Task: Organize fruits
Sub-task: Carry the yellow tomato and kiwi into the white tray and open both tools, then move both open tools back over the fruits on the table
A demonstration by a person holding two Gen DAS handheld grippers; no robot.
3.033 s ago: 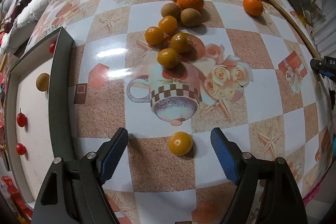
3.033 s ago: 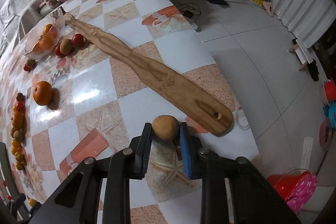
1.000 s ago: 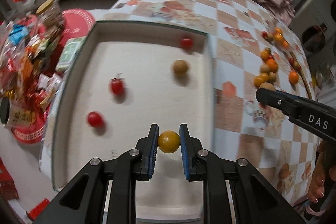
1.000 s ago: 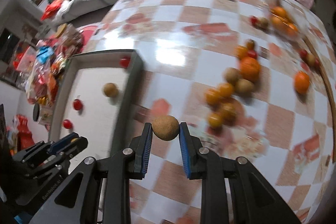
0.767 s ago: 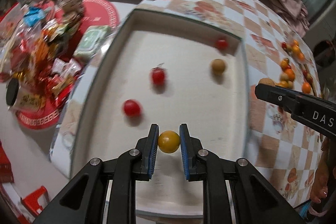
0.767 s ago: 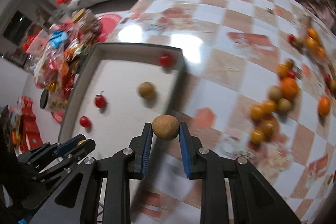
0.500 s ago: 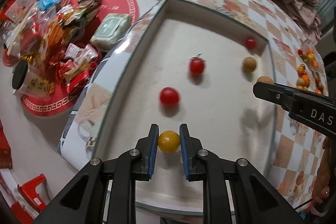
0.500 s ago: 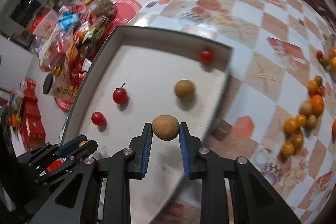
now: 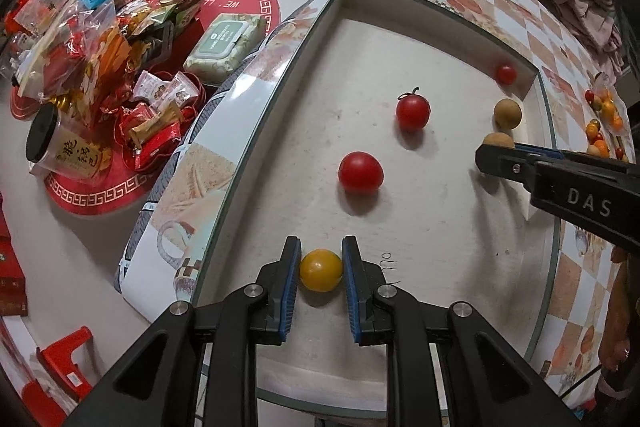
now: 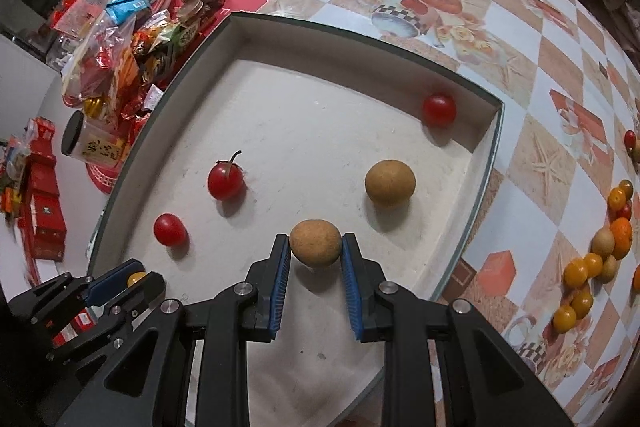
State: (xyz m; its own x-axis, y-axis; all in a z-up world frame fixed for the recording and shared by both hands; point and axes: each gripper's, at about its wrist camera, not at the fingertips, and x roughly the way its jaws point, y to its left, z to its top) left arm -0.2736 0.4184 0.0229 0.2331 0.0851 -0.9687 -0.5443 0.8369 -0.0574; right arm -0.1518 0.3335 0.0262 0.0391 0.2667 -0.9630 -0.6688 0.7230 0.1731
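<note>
Your left gripper [image 9: 321, 269] is clenched on a small yellow fruit [image 9: 321, 270], its blue pads pressing either flank so the round thing cannot roll out. It points steeply down over the white tray [image 9: 280, 131], and the fruit hangs over the tray floor close to the tool's own end of it. Ahead of the fingers lie two red tomatoes, the nearer one [image 9: 360, 172] just beyond the tips and the stemmed one [image 9: 413, 111] farther out.

Your right gripper [image 10: 315, 254] grasps a brown, rough-skinned fruit [image 10: 315, 243] the same way, pinched across its widest part. Just ahead and to the right of those tips rests a matching brown fruit [image 10: 390, 183], which suggests you carry this one there so like sits with like. A third tomato [image 10: 439, 110] sits in the far corner against the tray wall.

Both loads appear to be over the tray, not yet set down. Off to the right, on the checked tablecloth [image 10: 520, 39], a cluster of orange and brown fruits [image 10: 592, 267] waits to be sorted.
</note>
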